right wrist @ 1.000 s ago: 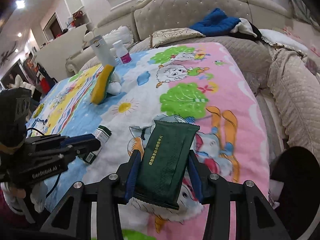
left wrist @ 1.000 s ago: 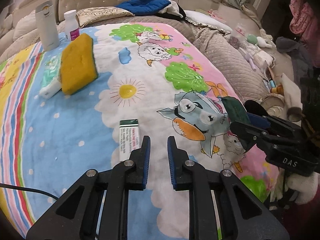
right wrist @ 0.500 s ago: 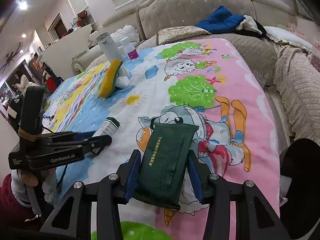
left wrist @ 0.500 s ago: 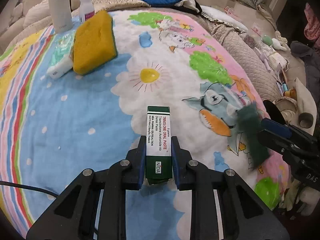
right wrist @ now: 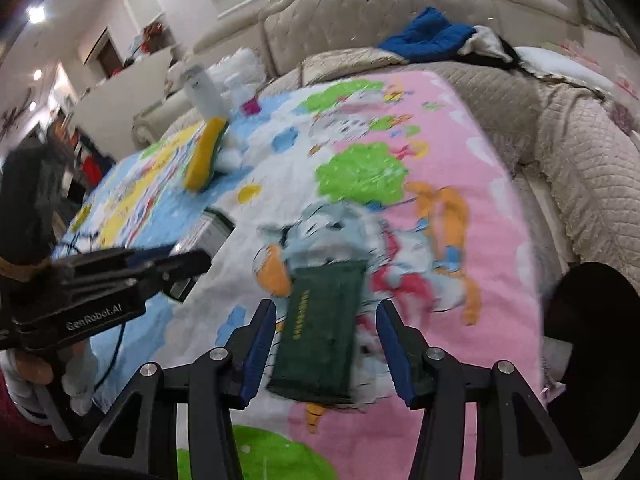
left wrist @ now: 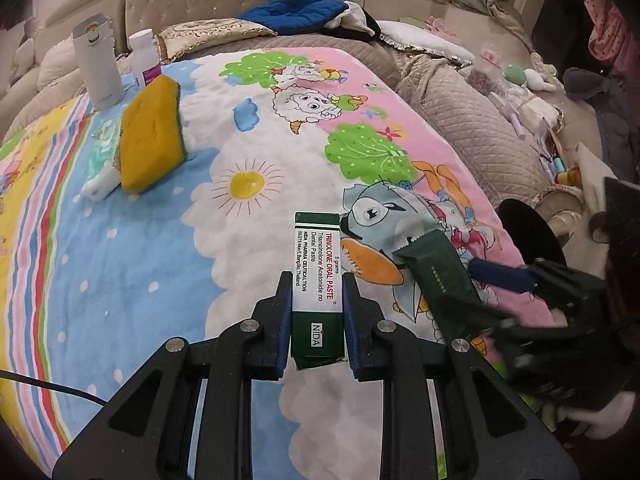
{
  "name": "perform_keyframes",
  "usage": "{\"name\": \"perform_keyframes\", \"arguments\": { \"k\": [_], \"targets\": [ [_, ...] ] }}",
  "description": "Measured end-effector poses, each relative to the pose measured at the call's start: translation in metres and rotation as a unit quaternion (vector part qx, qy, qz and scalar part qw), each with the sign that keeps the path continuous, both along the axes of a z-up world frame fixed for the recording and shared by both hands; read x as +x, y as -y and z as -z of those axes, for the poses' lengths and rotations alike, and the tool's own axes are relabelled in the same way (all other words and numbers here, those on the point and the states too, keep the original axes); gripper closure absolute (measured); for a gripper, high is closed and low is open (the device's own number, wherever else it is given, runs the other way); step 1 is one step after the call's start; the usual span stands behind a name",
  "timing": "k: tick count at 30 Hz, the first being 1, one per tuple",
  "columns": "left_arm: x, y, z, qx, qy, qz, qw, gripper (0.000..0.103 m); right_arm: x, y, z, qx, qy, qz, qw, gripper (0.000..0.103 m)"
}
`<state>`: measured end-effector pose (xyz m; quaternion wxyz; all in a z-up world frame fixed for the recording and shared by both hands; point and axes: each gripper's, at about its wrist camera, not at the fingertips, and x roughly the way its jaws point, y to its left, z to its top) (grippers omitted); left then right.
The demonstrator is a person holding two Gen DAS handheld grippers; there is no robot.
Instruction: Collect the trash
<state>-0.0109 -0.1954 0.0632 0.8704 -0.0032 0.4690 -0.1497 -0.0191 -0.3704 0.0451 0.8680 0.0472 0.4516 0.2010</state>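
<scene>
On a cartoon blanket (left wrist: 168, 264), the left gripper (left wrist: 316, 312) clamped a small green-and-white box (left wrist: 318, 276) by its long sides, the carton jutting toward 12 o'clock. The right gripper (right wrist: 326, 340) was opening, its pads standing clear of a dark green packet (right wrist: 324, 324) between them; the blurred frame suggested the packet was slipping free. Both pieces looked light: the box stiff enough for a side pinch but crushable, the packet soft and slick, best pinched across its flat middle. A sponge (left wrist: 152, 144) stood at 10 o'clock.
</scene>
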Motion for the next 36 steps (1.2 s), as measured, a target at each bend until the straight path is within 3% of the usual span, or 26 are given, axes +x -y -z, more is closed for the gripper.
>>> {"name": "perform_keyframes", "arguments": {
  "k": [4, 6, 21, 36],
  "targets": [
    [-0.004, 0.001, -0.003, 0.001, 0.001, 0.000, 1.0000, 0.083, 0.004, -0.019, 0.023, -0.055, 0.000, -0.004, 0.998, 0.057],
    [-0.006, 0.006, -0.005, 0.001, 0.004, 0.005, 1.0000, 0.083, 0.002, -0.016, 0.023, -0.049, 0.007, -0.003, 0.999, 0.063],
    [-0.006, 0.103, -0.019, 0.002, 0.026, 0.087, 0.9959, 0.083, -0.032, 0.082, -0.025, -0.015, 0.051, 0.082, 0.995, 0.063],
    [-0.002, 0.187, -0.010, 0.008, 0.018, 0.153, 0.9881, 0.083, -0.041, 0.169, -0.014, -0.016, 0.037, 0.164, 0.986, 0.063]
  ]
}}
